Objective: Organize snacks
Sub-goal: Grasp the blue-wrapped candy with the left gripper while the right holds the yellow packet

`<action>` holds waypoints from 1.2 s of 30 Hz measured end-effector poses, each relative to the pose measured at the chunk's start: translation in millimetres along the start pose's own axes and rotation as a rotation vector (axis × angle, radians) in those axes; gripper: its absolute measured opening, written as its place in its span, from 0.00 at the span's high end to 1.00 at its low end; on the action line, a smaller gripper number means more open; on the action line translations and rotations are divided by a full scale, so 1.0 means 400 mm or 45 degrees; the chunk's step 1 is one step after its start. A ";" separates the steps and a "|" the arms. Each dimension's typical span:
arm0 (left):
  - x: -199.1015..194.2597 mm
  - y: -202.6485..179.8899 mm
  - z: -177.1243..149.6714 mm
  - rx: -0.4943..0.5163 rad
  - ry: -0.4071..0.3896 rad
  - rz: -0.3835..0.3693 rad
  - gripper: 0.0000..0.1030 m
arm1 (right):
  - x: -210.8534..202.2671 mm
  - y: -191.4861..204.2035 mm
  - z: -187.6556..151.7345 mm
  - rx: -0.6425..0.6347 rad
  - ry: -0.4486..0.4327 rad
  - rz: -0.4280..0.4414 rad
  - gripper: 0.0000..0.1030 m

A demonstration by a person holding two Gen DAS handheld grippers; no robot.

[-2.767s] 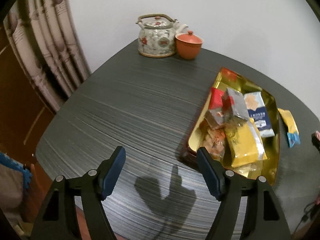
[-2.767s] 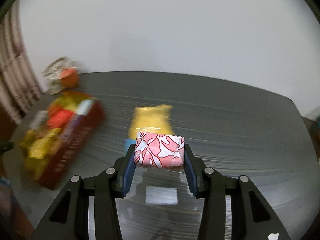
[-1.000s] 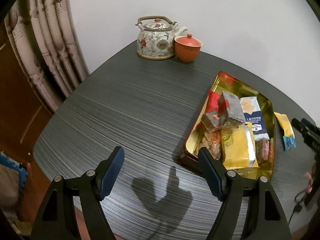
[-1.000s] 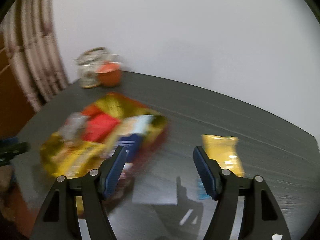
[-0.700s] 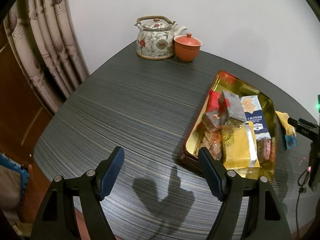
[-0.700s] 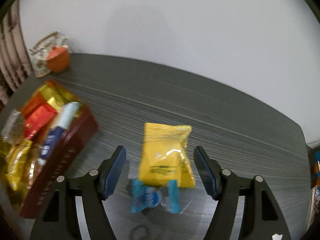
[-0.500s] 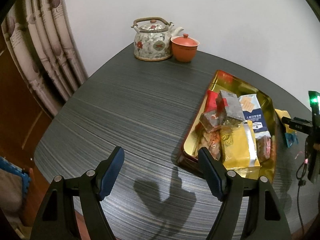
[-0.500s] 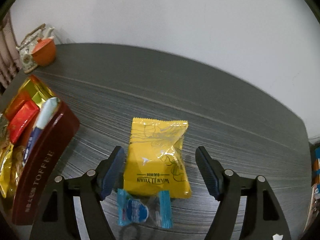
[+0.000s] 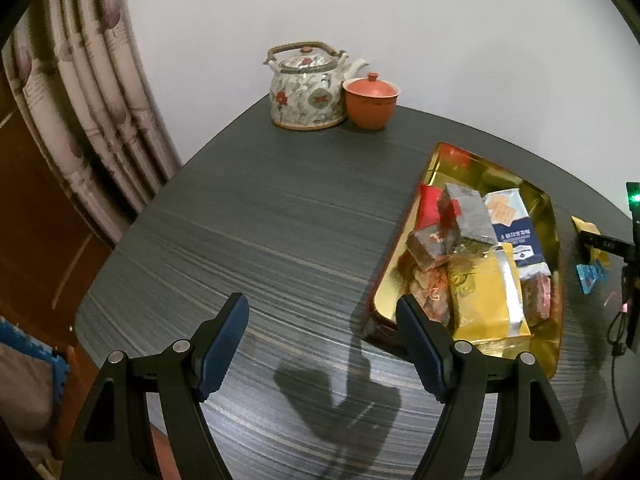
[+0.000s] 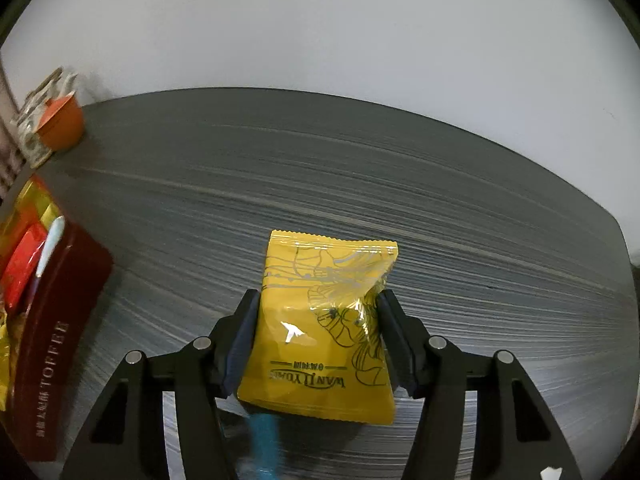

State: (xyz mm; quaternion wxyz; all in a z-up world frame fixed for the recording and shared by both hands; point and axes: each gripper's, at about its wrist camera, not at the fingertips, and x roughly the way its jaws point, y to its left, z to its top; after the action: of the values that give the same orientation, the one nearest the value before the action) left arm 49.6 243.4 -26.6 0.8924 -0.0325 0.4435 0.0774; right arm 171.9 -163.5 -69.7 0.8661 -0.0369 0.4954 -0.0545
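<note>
Snacks are what we are sorting, and the one in hand now is the yellow packet [image 10: 320,320], lying on the dark table [image 10: 360,184] at lower centre of the right wrist view. Our right gripper [image 10: 318,332] has its jaws closing on the packet's two long sides; the pads look to be touching the wrapper, which puckers at the right pad, so we read it as a grip just forming. Just below it a small blue-wrapped sweet [image 10: 262,432] shows blurred at the frame's bottom, apart from the jaws.

We judge the packet light and soft: a glossy puffed pillow bag that will give under pressure and could slide out if pinched only by its air cushion. The crimped top and bottom seams are stiffer, but the mid-sides where we hold now should serve if we squeeze gently, enough to meet the contents without crushing them.

At the left edge of that view stands the red toffee tin [image 10: 60,320], already well filled. In the left wrist view its gold inside [image 9: 548,216] sits at right of frame, with other wrapped snacks [image 9: 480,280] piled in it. Our left gripper [image 9: 320,344] hangs spread wide over bare table at lower centre, pinching nothing. A floral teapot [image 9: 306,92] and an orange lidded cup [image 9: 370,100] stand at the far upper middle.
</note>
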 end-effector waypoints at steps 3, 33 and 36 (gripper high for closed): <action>-0.009 -0.016 -0.001 0.037 -0.022 -0.018 0.26 | -0.011 -0.054 -0.024 0.040 -0.015 -0.011 0.46; -0.078 -0.508 -0.030 0.533 -0.084 -0.491 0.26 | -0.085 -0.101 -0.203 -0.019 -0.162 0.016 0.46; -0.043 -0.573 -0.024 0.581 -0.050 -0.520 0.26 | -0.072 -0.106 -0.201 0.001 -0.170 0.029 0.45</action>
State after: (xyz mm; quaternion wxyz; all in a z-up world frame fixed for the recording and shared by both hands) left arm 70.0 14.1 -21.4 0.8821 0.0817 0.4165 -0.2046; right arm 85.7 -202.7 -80.6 0.8978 -0.0347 0.4371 -0.0423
